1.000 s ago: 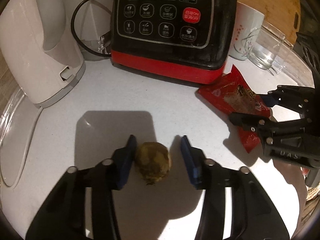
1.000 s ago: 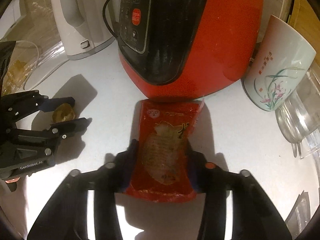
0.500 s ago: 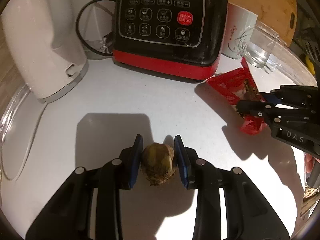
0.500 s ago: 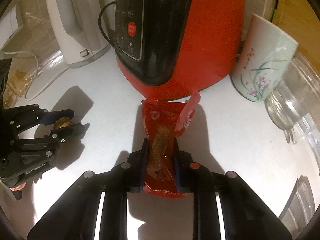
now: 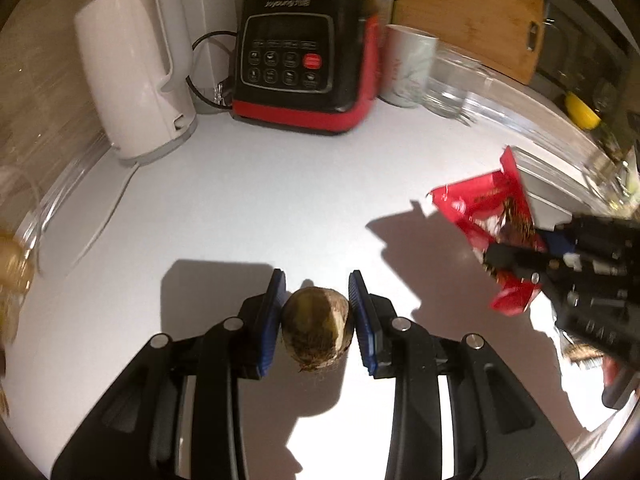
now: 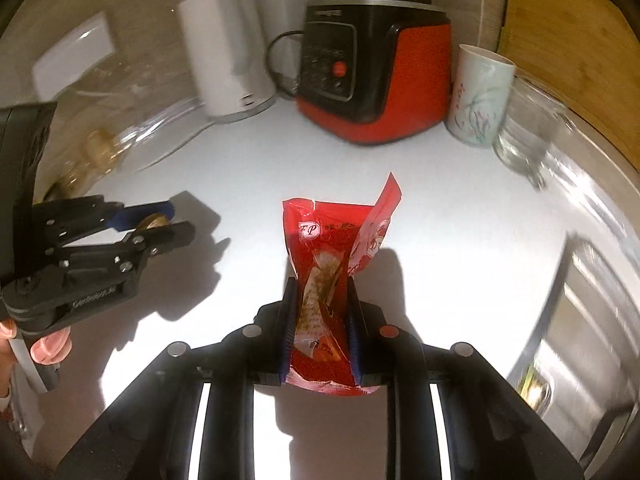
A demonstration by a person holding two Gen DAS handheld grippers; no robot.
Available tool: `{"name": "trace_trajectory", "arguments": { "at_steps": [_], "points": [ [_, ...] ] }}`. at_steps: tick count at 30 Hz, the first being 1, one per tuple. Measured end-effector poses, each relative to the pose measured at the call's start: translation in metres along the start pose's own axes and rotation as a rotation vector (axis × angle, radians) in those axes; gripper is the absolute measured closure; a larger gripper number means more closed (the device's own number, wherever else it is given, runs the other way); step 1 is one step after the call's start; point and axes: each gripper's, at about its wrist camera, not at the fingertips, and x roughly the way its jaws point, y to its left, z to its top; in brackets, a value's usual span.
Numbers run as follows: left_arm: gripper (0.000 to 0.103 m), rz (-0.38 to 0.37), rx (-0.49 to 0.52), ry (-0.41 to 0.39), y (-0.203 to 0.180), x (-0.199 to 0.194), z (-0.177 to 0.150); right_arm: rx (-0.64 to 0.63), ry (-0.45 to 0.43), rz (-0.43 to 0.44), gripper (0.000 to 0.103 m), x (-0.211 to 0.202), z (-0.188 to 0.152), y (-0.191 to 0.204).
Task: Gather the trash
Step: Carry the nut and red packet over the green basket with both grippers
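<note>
Gripping one piece of trash each, both tools are loaded right now. The left hand-held gripper (image 5: 317,304) has its blue pads closed on a brownish husk ball (image 5: 317,330), some kind of fruit shell or pit, hard to say which, held above the white desk (image 5: 248,208). The right hand-held gripper (image 6: 322,320) is clamped on a crumpled red snack wrapper (image 6: 334,264), which sticks out forward between the pads with its torn top flapping free.

What could go wrong, as I see it: the husk is round and only pinched at its sides, so a quick swing could roll it out of the pads. The wrapper is thin and slick and looks like it has crumbs or leftover bits inside, so tipping the open end down might spill them. No bin shows in either view, so both items have some travelling to do, and the two grippers sit near each other, so bumping is possible.

Readable stuff: the red-and-black blender (image 5: 306,64) says "Joyoung" on top of its panel, the wrapper has an "FP" badge plus Chinese characters I can't make out, and the left tool's body reads "GenRobot.AI" in the right wrist view. The white kettle (image 5: 132,80) has no legible marking.
</note>
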Motion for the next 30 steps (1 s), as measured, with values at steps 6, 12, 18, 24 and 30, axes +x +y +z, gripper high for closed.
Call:
{"name": "trace_trajectory", "arguments": {
  "at_steps": [6, 12, 18, 24, 30],
  "points": [
    [0.071, -0.038, 0.010, 0.039, -0.025, -0.049, -0.061, 0.045, 0.004, 0.012, 0.081, -0.046, -0.063, 0.035],
    [0.071, -0.063, 0.075, 0.039, -0.048, -0.099, -0.121, 0.081, -0.022, 0.032, 0.081, -0.099, -0.120, 0.074],
    [0.071, -0.119, 0.070, 0.062, -0.057, -0.135, -0.176, 0.126, -0.017, 0.047, 0.081, -0.135, -0.172, 0.106],
    [0.071, -0.132, 0.100, 0.077, -0.067, -0.155, -0.213, 0.156, 0.024, 0.048, 0.081, -0.157, -0.222, 0.133],
    [0.071, -0.142, 0.096, 0.091, -0.069, -0.169, -0.239, 0.203, 0.062, 0.063, 0.080, -0.172, -0.261, 0.148]
  ]
}}
